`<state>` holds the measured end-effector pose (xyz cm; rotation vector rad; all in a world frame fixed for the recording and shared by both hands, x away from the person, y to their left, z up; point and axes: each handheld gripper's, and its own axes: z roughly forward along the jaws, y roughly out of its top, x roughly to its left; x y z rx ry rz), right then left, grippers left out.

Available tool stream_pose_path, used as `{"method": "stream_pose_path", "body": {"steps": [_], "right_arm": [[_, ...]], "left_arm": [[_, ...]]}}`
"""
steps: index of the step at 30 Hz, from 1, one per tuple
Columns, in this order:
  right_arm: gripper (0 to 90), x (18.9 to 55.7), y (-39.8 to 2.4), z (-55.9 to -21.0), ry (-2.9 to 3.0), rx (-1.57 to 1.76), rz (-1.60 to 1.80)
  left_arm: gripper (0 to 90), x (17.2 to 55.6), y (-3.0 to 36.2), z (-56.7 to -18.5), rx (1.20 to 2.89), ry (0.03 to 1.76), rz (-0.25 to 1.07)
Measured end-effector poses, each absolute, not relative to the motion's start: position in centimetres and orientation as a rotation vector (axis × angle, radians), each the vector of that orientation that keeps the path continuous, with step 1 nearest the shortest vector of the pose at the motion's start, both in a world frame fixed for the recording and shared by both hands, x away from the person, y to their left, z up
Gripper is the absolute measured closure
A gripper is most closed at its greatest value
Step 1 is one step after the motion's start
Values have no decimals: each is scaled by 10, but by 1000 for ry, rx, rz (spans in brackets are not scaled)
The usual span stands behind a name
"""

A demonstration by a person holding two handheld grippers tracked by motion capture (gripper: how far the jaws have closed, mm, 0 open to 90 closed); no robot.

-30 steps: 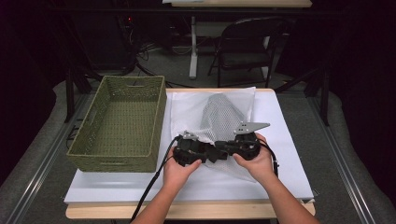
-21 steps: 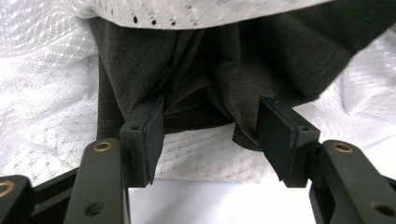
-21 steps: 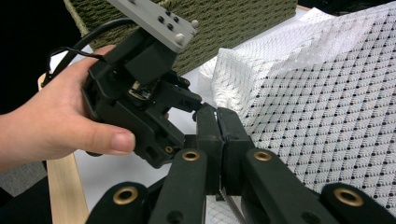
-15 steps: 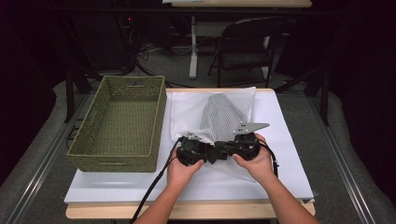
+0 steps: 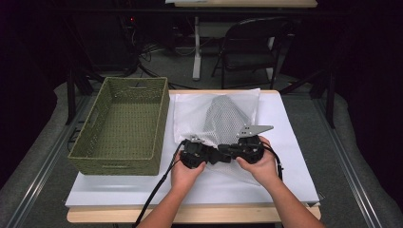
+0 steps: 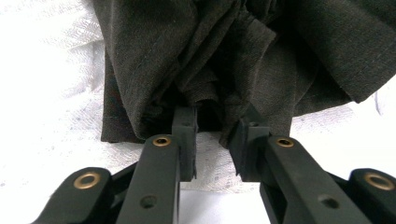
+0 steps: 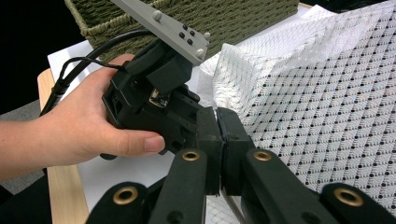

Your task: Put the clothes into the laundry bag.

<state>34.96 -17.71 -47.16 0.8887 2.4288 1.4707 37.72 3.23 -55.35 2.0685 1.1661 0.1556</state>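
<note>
The work in hand is a white mesh laundry bag (image 5: 223,118) lying on the white sheet of the bench (image 5: 294,156), just right of a green woven basket (image 5: 123,126). A dark garment (image 6: 224,60) sits inside the bag; in the high view it shows as a grey mound through the mesh, and in the left gripper view it bunches in folds at the bag's near opening.

The left gripper (image 5: 192,154) is at the near edge of the bag. Its fingers (image 6: 184,135) have just been closing; they stand partly apart with a fold of the dark cloth hanging at their tips. Whether the pads already press on that cloth cannot be told.

The right gripper (image 5: 249,147) is beside it at the same edge. Its fingers (image 7: 208,140) are pressed together against the mesh, apparently pinching the bag's edge; the cloth itself between the pads is hardly visible.

Handling judgement: both bag and garment are light, soft and limp, with no stiffness to carry a push. The mesh looks slippery and will slide over the garment, so a pinch on one layer may not move the other. The best hold on the bag is its hemmed rim at the opening; on the garment, a gathered fold rather than a single thin layer. Nothing here is fragile, though mesh can snag on the finger edges.
</note>
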Motion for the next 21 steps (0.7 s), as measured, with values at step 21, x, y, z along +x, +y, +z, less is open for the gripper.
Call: {"method": "stream_pose_path", "body": {"steps": [21], "right_arm": [[889, 350, -177, -472, 2433, 894, 1471]], "left_arm": [[746, 370, 32, -544, 2037, 1152, 199]]}}
